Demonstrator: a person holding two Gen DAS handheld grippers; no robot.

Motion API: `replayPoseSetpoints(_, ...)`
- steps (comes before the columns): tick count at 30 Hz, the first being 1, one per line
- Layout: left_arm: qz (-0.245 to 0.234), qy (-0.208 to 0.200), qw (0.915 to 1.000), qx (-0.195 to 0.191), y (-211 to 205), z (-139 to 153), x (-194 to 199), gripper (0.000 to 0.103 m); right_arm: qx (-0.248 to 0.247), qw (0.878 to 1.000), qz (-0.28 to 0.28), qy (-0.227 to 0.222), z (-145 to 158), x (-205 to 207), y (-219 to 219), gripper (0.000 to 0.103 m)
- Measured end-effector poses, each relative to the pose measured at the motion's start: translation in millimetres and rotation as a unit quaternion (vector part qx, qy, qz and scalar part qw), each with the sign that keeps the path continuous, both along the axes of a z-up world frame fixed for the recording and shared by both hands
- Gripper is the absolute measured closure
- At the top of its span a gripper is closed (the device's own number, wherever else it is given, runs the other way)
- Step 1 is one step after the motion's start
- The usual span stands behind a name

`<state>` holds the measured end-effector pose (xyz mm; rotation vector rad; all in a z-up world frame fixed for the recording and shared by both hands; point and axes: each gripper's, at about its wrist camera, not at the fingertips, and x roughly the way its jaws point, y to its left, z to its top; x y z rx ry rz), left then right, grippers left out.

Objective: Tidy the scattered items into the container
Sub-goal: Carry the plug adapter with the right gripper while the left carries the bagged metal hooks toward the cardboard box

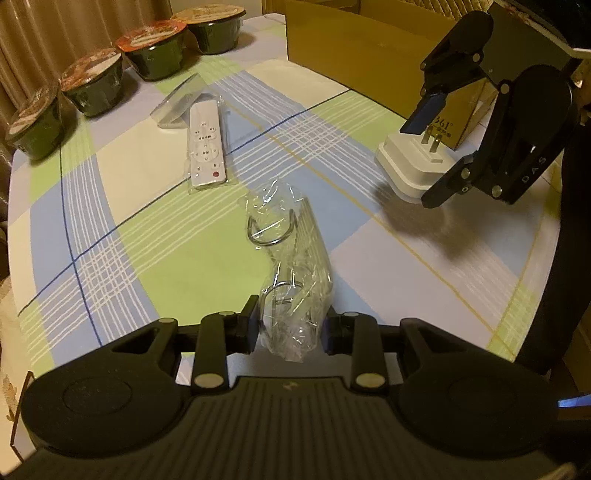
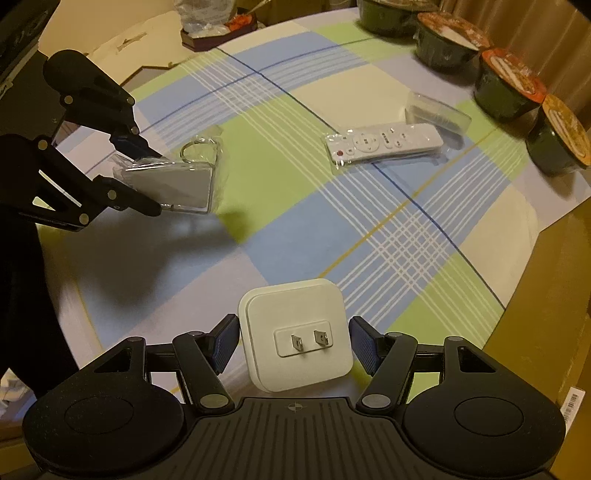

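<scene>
Plug adapter (image 2: 293, 334) between spread right claw (image 2: 293, 345)

We see dim, warm indoor light, soft blurred shadows on the table (image 1: 147, 236), and edges bent by fisheye.

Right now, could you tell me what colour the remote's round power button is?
Red, on the white remote; clearest in the left wrist view.

I'm at home, it seems: a plaid-clothed counter (image 1: 147, 221), curtains (image 1: 55, 29) at ten o'clock, sealed noodle bowls (image 1: 151, 48) lined before them, a TV remote (image 1: 206, 146).
</scene>
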<state>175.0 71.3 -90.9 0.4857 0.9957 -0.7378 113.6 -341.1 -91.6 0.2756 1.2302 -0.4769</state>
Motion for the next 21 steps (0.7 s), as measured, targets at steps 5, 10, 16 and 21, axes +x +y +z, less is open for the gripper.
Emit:
replayPoseSetpoints(5, -0.005, -0.007, 0.9999, 0.005, -6.7, 14.8, -8.8, 0.077, -0.01, 1.0, 0.004, -0.006, 12.8, -7.8, 11.0, 0.036)
replayPoseSetpoints(10, -0.014, -0.018, 0.9997, 0.012, -15.7, 29.9, -18.7, 0.077, -0.022, 1.0, 0.002, -0.013, 27.1, -18.2, 18.9, 0.036)
replayPoseSetpoints(16, -0.025, -0.027, 0.9991, 0.021, -26.2, 44.0, -28.8, 0.077, -0.036, 0.999, -0.003, -0.022, 42.4, -32.8, 23.8, 0.036)
replayPoseSetpoints(21, -0.038, -0.032, 0.9985, 0.025, -38.0, 54.1, -34.6, 0.077, -0.049, 0.998, -0.012, -0.028, 56.5, -49.1, 25.5, 0.036)
